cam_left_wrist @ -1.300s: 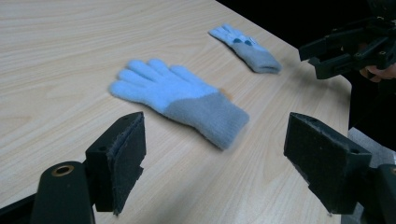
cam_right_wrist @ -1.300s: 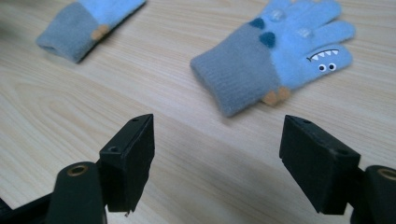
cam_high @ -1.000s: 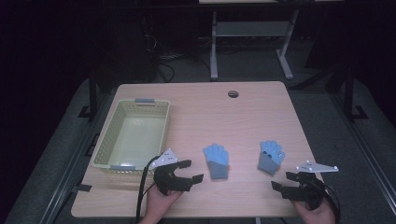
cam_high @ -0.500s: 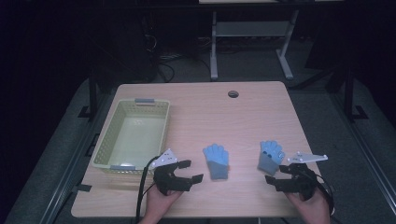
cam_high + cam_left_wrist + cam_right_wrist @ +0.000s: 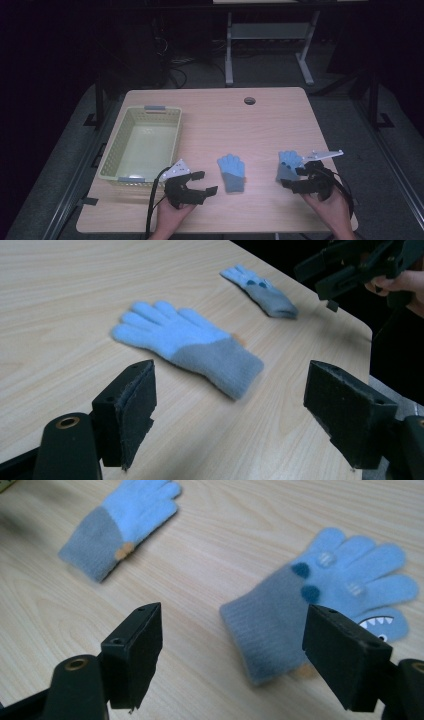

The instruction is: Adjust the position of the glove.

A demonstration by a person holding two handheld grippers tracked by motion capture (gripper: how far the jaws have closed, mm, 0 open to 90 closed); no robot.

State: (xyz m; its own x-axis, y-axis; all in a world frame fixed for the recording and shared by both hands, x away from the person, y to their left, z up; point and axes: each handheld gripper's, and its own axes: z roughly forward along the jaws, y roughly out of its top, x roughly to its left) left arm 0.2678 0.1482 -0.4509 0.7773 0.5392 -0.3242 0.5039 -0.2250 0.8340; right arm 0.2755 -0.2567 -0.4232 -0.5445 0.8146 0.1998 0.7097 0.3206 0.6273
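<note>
Two light-blue knit gloves with grey cuffs lie flat on the wooden table (image 5: 220, 120). The plain one (image 5: 232, 172) (image 5: 185, 345) (image 5: 125, 520) lies just right of my left gripper (image 5: 205, 182) (image 5: 237, 415), which is open and holds nothing. The other glove (image 5: 287, 165) (image 5: 260, 290) (image 5: 320, 595) has a shark face and dark dots. My right gripper (image 5: 295, 179) (image 5: 240, 652) is open, and its jaws stand on either side of this glove's cuff, slightly above it.
A pale yellow-green plastic basket (image 5: 114, 145) stands at the table's left side with nothing in it. A small round hole (image 5: 249, 100) sits near the far edge. The table's front edge runs close beneath both hands.
My right gripper has moved left and forward, from off the table's right corner to over the shark glove's cuff. The left gripper and both gloves have stayed put.
</note>
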